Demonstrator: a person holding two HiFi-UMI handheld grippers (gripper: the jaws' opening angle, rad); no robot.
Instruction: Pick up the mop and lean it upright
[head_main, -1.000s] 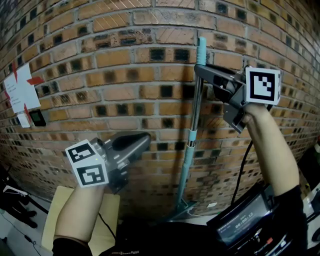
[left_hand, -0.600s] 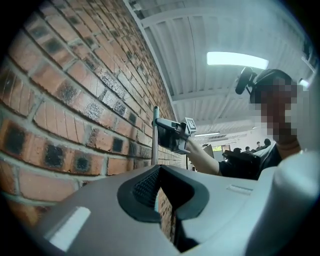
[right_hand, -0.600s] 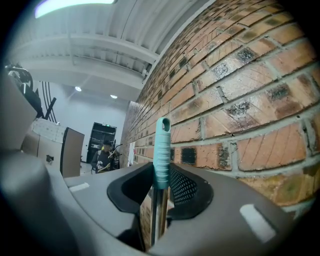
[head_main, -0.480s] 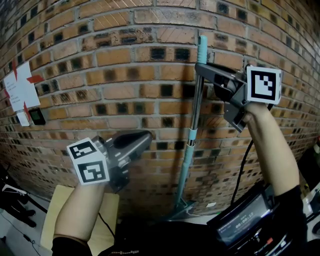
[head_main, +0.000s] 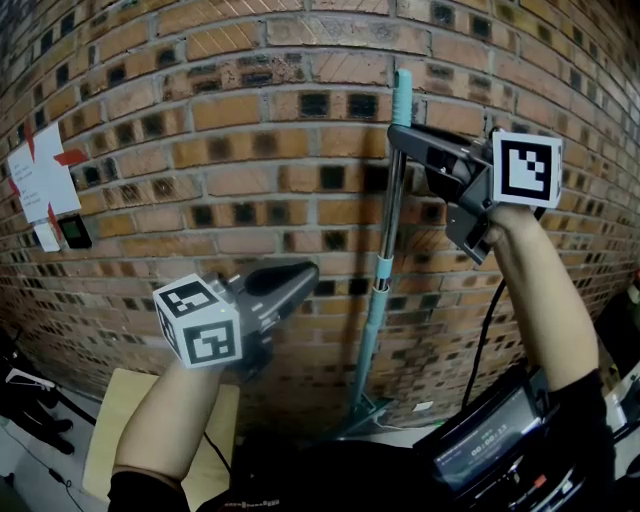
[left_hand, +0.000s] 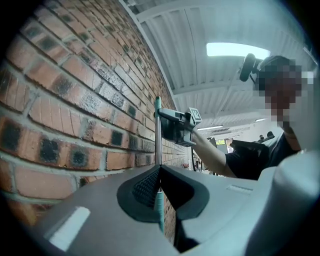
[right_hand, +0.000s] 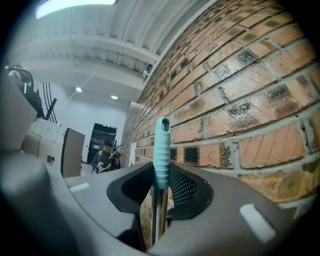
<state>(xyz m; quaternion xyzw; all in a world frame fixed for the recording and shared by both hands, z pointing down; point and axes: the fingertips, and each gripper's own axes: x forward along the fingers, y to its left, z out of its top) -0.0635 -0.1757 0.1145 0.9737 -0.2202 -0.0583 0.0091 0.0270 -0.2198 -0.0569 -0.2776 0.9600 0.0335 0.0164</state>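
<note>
Against the brick wall (head_main: 250, 120), right claw (head_main: 400, 138) grips the mop (head_main: 377, 300); left claw (head_main: 306, 274) closed

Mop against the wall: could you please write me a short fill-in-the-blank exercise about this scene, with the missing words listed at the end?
1. The mop stands almost upright against a wall made of ____.
2. The right gripper is closed on the mop near its ____ end.
3. The left gripper is shut, apart from the mop, and holds ____.

Missing words: brick; top; nothing
</note>
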